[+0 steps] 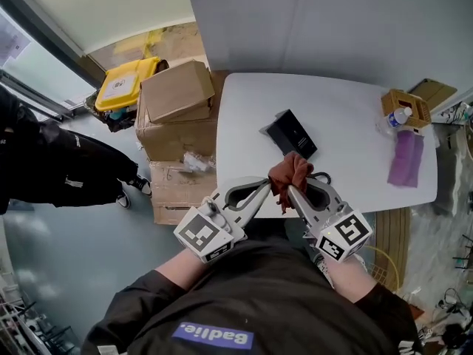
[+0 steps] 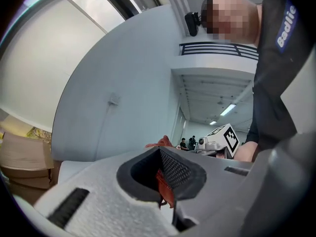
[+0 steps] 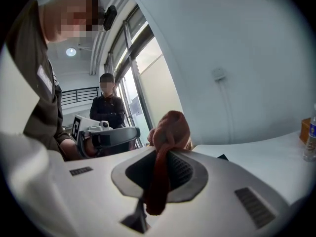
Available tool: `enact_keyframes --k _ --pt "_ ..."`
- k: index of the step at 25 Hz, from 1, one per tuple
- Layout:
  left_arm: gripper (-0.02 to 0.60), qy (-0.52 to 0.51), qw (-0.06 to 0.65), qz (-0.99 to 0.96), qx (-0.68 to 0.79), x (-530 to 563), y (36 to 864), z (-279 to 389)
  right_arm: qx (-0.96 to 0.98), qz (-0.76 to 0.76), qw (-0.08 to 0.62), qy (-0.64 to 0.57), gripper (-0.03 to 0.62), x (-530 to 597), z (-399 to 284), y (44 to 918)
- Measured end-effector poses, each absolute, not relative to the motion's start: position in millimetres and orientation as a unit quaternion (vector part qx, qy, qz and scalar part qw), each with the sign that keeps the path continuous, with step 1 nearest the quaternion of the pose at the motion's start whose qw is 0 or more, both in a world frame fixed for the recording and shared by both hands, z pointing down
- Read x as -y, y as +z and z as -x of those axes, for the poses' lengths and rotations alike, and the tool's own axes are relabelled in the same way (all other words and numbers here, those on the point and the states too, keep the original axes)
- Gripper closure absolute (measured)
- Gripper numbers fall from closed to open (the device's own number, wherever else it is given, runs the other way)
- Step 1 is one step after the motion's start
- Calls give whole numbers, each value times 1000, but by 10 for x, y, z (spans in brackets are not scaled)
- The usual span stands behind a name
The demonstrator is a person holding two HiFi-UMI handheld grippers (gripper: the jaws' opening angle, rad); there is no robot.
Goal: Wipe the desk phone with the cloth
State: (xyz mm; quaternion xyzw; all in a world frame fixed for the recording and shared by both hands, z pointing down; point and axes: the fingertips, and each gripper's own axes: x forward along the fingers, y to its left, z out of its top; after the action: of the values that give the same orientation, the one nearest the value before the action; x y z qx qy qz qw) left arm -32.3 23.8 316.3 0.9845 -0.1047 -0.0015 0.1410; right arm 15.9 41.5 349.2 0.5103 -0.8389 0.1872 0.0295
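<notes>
I had the cloth (image 1: pixel 290 171) pinched in both left gripper (image 1: pixel 266 187) and right gripper (image 1: pixel 290 191); the desk phone (image 1: pixel 293 133) lay diagonal, upper-left to lower-right, just above them.

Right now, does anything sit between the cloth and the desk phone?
Nothing visible does. The cloth, gripped by both the left gripper and the right gripper, is held just nearer than the desk phone, with only bare table between them.

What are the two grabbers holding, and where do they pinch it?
The left gripper and right gripper both pinch the reddish cloth by its lower end; the bunch sticks out beyond.
</notes>
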Motion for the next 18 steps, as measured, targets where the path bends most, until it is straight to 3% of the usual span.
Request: enact_keyframes --k 18 --pt "568 14 164 -958 235 375 3610 -417 876 -423 53 227 545 370 -1161 4096"
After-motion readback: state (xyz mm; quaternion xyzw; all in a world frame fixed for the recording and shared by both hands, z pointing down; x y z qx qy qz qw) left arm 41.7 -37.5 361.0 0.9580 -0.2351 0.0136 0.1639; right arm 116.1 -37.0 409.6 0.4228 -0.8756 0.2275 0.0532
